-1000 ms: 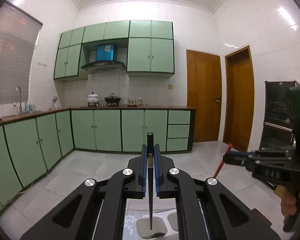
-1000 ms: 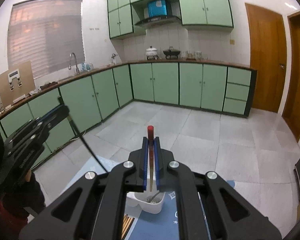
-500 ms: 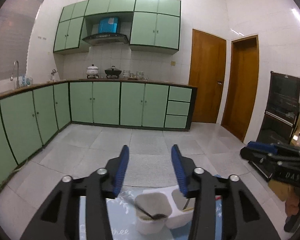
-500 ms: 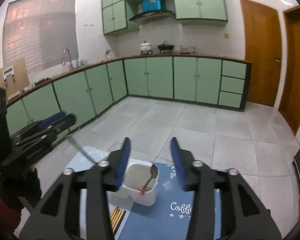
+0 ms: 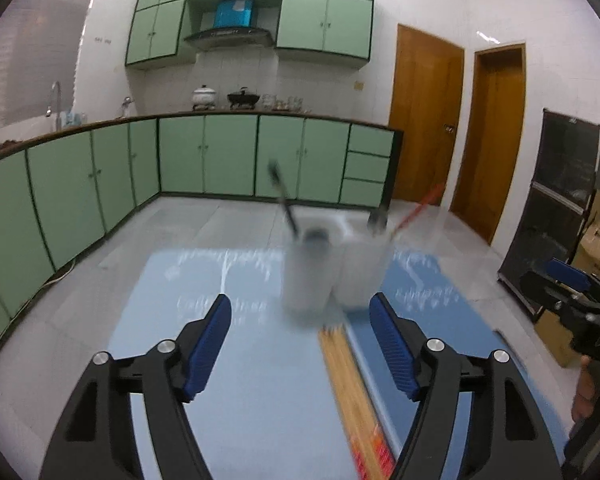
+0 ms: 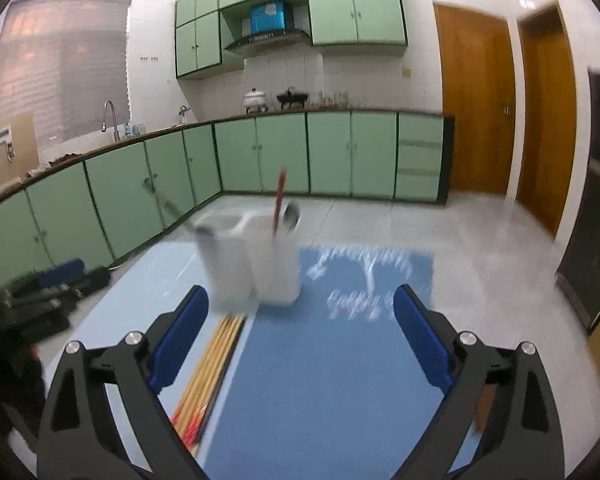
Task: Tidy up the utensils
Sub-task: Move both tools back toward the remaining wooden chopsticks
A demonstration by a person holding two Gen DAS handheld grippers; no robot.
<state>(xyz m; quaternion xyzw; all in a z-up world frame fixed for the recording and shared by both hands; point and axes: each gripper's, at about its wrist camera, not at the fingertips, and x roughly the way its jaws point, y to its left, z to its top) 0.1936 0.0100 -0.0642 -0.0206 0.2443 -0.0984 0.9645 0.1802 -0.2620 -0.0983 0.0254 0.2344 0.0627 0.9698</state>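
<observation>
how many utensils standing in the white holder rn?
2 clearly: a black-handled one in the holder's left compartment, a red-handled spoon in the right. Motion blur may hide others; the chopsticks lie on the mat.

ahead: white holder (image 6: 256, 268) blocks | near-left: chopsticks (image 6: 210, 364) | right: blue mat (image 6: 340, 360) bare

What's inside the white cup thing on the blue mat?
The white two-compartment utensil holder has a red-handled spoon in one side and a black-handled utensil in the other. Its walls hide their lower ends.
</observation>
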